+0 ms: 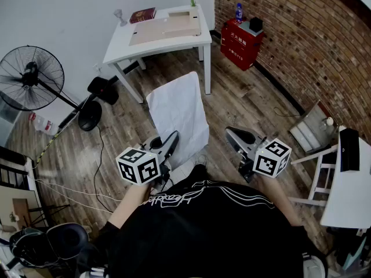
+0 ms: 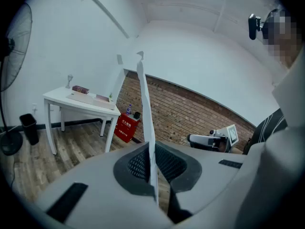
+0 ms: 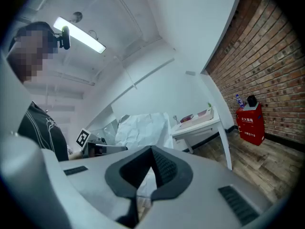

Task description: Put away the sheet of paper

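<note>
Pinches the near edge of the paper [image 1: 178, 113] in the left gripper [image 1: 172, 138], jaws tight on it. Holds the sheet out ahead over the floor, short of the table [image 1: 123, 46]. Holds the right gripper [image 1: 231, 132] closed and empty, just right of the sheet, apart from it.

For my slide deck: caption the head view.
Left claw pinches a white paper sheet; right claw shut and empty, white table ahead.

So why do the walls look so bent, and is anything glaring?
Head view: the wide lens leans the brick wall outward; light is even. Left gripper view: round black border, wall line arched, sheet of paper edge-on yet sharp. Right gripper view: the ceiling lamp glares white.
</note>
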`<action>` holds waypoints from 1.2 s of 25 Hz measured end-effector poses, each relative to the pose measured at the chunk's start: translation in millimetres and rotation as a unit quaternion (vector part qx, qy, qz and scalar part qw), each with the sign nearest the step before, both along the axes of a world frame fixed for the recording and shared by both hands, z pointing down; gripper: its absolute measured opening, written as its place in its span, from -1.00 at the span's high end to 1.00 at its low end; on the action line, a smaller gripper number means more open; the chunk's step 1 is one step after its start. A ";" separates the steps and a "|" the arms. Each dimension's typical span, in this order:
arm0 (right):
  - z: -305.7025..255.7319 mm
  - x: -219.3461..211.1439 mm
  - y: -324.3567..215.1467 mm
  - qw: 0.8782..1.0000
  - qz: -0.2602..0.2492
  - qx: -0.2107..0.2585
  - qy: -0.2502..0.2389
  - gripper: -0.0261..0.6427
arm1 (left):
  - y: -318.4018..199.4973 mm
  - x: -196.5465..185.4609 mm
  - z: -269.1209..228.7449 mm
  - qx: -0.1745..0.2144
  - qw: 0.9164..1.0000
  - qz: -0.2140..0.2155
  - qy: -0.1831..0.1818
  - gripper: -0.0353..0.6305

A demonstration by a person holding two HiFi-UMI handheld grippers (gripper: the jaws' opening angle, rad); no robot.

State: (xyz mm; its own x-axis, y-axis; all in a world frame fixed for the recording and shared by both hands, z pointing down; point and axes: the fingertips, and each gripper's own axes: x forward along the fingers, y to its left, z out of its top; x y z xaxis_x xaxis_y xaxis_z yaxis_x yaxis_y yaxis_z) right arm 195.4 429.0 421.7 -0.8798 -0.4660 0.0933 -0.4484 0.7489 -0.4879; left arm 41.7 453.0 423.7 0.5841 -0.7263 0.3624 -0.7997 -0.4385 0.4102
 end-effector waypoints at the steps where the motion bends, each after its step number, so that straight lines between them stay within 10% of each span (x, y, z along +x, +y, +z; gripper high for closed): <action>1: 0.2 -1.4 -2.8 1.000 0.000 0.002 0.001 0.92 | -3.6 -2.0 0.9 0.002 1.000 -0.002 -0.003 0.80; 30: 42.2 -44.4 -247.9 0.996 0.030 -0.054 0.060 0.92 | -273.9 -55.1 40.2 -0.027 0.999 -0.002 0.020 0.80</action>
State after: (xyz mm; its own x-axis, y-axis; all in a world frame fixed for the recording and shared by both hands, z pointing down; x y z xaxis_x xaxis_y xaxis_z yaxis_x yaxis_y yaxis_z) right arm 151.0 181.1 463.9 -0.8307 -0.4982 0.2485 -0.5500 0.6650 -0.5053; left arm -13.4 179.1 463.9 0.5955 -0.7093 0.3772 -0.7842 -0.4113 0.4646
